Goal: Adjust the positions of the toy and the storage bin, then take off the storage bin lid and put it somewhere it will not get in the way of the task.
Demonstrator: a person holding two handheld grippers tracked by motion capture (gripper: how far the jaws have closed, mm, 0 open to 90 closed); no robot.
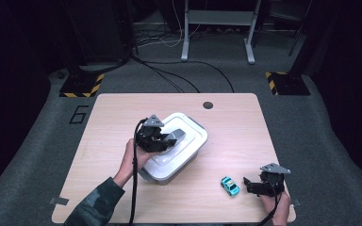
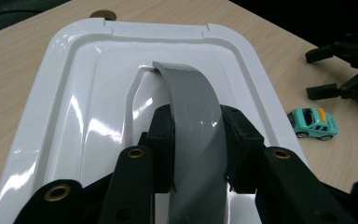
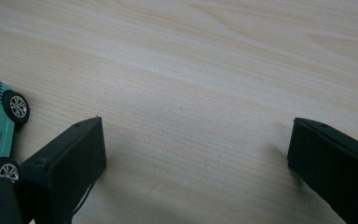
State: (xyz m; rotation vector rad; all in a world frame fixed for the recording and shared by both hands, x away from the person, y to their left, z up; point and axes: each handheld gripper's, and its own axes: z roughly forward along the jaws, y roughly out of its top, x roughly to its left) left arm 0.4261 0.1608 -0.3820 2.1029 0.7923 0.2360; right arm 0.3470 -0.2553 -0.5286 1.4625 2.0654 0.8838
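I run two hand-held tools over a pale wooden bench (image 1: 122, 113). My left tool (image 1: 167, 140) is clamped on the grey handle (image 2: 193, 116) of a white lidded box (image 1: 191, 150), which sits near the middle of the bench, turned at an angle. In the left gripper view the two black pads press the handle from either side, low on its arch, and the handle stands raised above the glossy lid (image 2: 88, 116).

The handle looks like a thin plastic strap that bends, so I expect some flex and sway if I lift by it. The lid is smooth and shiny, likely slippery to pinch anywhere else. The handle is the sound place to hold. I cannot tell whether the box is full, so I treat its weight as unknown.

My right tool (image 1: 250, 184) rests at the near right corner of the bench, jaws wide apart with bare wood between them. A small teal toy car (image 1: 229, 185) sits just to its left, untouched. It is light and hard and would roll.
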